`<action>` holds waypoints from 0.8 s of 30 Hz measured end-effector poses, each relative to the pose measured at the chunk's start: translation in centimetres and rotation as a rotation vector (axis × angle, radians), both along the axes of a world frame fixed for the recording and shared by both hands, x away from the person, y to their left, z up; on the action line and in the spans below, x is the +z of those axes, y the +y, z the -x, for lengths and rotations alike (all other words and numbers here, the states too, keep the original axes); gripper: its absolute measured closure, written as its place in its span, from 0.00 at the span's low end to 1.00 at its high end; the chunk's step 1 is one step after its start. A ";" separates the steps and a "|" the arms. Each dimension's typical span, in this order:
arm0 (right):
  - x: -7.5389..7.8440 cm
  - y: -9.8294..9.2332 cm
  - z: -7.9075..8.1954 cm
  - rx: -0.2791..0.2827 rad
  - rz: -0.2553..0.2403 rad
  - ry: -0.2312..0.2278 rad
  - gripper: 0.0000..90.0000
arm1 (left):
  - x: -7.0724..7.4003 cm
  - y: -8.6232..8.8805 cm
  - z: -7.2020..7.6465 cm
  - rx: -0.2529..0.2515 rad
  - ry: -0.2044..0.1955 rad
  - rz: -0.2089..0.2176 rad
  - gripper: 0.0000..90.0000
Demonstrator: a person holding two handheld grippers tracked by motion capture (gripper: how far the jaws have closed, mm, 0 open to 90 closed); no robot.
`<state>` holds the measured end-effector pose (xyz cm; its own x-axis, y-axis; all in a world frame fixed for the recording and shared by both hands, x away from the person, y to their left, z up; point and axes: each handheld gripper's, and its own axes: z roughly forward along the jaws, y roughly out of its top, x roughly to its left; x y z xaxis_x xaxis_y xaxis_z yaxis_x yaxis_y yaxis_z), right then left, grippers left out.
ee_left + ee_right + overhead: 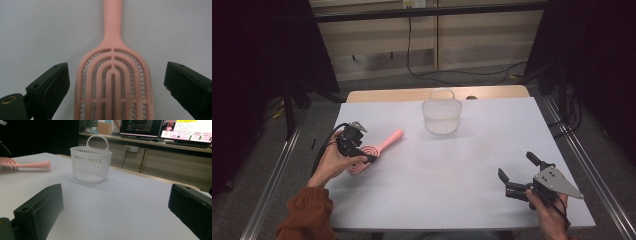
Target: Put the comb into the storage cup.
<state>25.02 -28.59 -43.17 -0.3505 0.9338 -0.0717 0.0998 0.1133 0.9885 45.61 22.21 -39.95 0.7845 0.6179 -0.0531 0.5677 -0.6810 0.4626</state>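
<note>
A pink hairbrush [379, 147] lies flat on the white table, its handle aimed toward the basket. My left gripper [362, 150] hangs just over the brush's vented head [113, 85], open, with a jaw on either side and gaps to both. A white slotted basket [441, 115] with a loop handle stands upright at the back middle; the basket [91, 163] appears straight ahead in the right gripper view, with the brush [23, 164] to its left. My right gripper [519, 172] rests open near the front right of the table, nothing between its jaws.
The white table top [462, 165] spreads wide between the two grippers. A wooden strip [402, 94] borders its far edge. Metal rails [277, 170] run along both sides, and cables lie on the floor behind. Monitors [175, 130] glow on a counter beyond.
</note>
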 end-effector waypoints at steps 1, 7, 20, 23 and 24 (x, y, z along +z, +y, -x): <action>0.0 0.0 0.0 0.000 -0.001 0.001 0.00 | 0.0 0.0 -0.1 0.005 -0.001 -0.009 0.07; 0.0 0.0 0.0 0.002 0.000 0.002 0.00 | -0.6 -0.1 -0.6 0.024 0.038 -0.060 0.06; 0.0 0.0 0.0 0.006 0.002 0.003 0.00 | -1.4 -1.1 -1.0 -0.015 0.087 -0.114 0.08; 0.0 0.0 0.0 0.007 0.004 0.003 0.00 | -1.7 -1.2 -1.1 -0.013 0.084 -0.138 0.10; 0.0 0.0 0.0 0.007 0.004 0.003 0.00 | -1.7 -1.2 -1.1 -0.013 0.084 -0.138 0.12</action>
